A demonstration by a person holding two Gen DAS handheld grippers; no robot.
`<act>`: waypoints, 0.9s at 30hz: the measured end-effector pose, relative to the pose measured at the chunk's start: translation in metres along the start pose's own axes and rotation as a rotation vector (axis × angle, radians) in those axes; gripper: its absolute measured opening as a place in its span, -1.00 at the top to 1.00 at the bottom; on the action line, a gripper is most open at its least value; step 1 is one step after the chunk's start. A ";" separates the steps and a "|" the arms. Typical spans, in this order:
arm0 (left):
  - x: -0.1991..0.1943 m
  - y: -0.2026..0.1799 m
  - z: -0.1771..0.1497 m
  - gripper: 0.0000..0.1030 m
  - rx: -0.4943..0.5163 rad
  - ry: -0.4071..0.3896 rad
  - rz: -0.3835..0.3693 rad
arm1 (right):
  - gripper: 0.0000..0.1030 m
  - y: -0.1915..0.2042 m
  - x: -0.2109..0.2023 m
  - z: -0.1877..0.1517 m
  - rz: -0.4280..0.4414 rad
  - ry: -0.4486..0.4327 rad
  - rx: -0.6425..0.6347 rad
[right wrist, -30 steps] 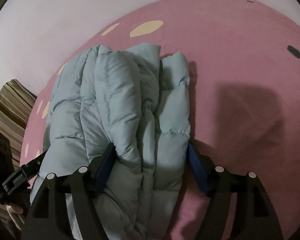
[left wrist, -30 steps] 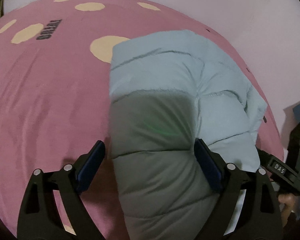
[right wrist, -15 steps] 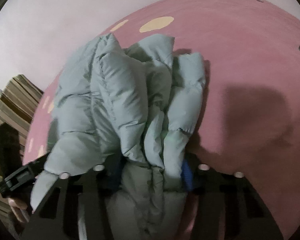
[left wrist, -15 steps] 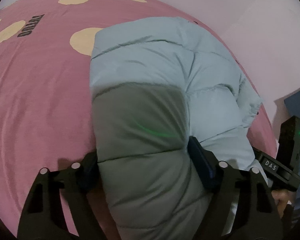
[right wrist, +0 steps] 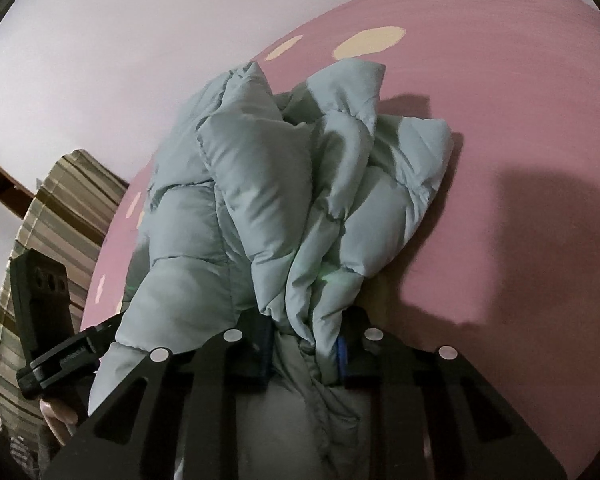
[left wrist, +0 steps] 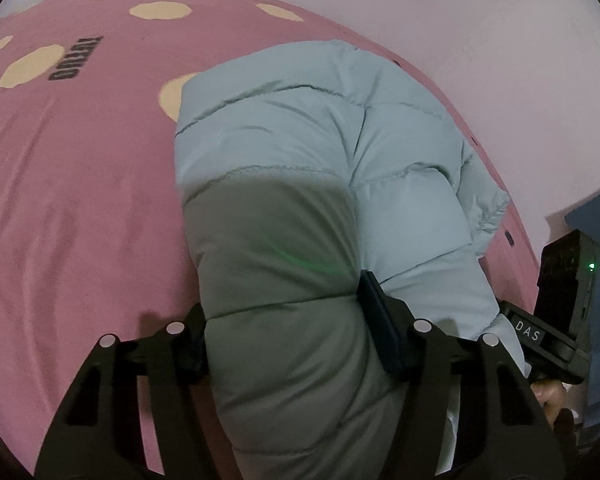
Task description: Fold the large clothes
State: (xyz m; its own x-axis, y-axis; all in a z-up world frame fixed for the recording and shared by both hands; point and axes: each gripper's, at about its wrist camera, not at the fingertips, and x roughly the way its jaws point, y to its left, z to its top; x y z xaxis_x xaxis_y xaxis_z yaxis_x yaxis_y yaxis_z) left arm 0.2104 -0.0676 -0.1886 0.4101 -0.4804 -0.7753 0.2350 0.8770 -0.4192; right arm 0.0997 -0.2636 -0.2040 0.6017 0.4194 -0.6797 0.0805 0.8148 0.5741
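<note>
Pink spotted bedsheet (left wrist: 80,184), striped fabric (right wrist: 40,232) beside pale wall (right wrist: 100,40).

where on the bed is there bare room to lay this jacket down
Bare pink sheet lies left of the puffer jacket, out to the cream spots and dark lettering. In the right wrist view, more bare sheet runs right of the jacket, partly shadowed. It is crowded near both tongs, left and right, each shut on jacket folds.
</note>
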 end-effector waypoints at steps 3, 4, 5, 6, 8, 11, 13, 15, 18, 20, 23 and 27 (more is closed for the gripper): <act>-0.005 0.014 0.007 -0.18 -0.022 -0.020 0.022 | 0.54 0.015 0.017 0.010 0.023 0.015 -0.030; -0.007 0.020 0.009 -0.18 -0.032 -0.025 0.028 | 0.55 0.019 0.023 0.013 0.030 0.021 -0.035; -0.008 0.025 0.011 -0.18 -0.042 -0.029 0.034 | 0.55 0.025 0.031 0.017 0.038 0.028 -0.046; -0.011 0.032 0.013 -0.18 -0.055 -0.036 0.043 | 0.55 0.030 0.037 0.020 0.045 0.035 -0.055; -0.013 0.041 0.016 -0.18 -0.077 -0.047 0.057 | 0.55 0.040 0.050 0.027 0.061 0.050 -0.072; -0.018 0.058 0.019 -0.18 -0.106 -0.060 0.080 | 0.55 0.051 0.067 0.035 0.078 0.073 -0.096; -0.022 0.067 0.019 -0.18 -0.121 -0.061 0.081 | 0.55 0.052 0.074 0.038 0.083 0.081 -0.101; -0.022 0.071 0.018 -0.18 -0.132 -0.060 0.074 | 0.55 0.051 0.075 0.038 0.086 0.083 -0.097; -0.022 0.074 0.019 -0.19 -0.124 -0.064 0.080 | 0.52 0.038 0.072 0.038 0.107 0.082 -0.053; -0.022 0.075 0.018 -0.20 -0.122 -0.065 0.082 | 0.48 0.027 0.070 0.039 0.127 0.083 -0.006; -0.023 0.075 0.018 -0.22 -0.124 -0.067 0.083 | 0.47 0.020 0.068 0.039 0.136 0.080 0.028; -0.025 0.073 0.017 -0.30 -0.121 -0.071 0.106 | 0.43 0.021 0.061 0.039 0.102 0.071 0.009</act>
State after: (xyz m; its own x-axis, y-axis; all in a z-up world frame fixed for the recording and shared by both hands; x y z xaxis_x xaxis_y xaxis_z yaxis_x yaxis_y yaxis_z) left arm 0.2325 0.0082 -0.1920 0.4887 -0.3814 -0.7847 0.0816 0.9154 -0.3941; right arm 0.1690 -0.2363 -0.2155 0.5496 0.5273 -0.6480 0.0289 0.7632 0.6456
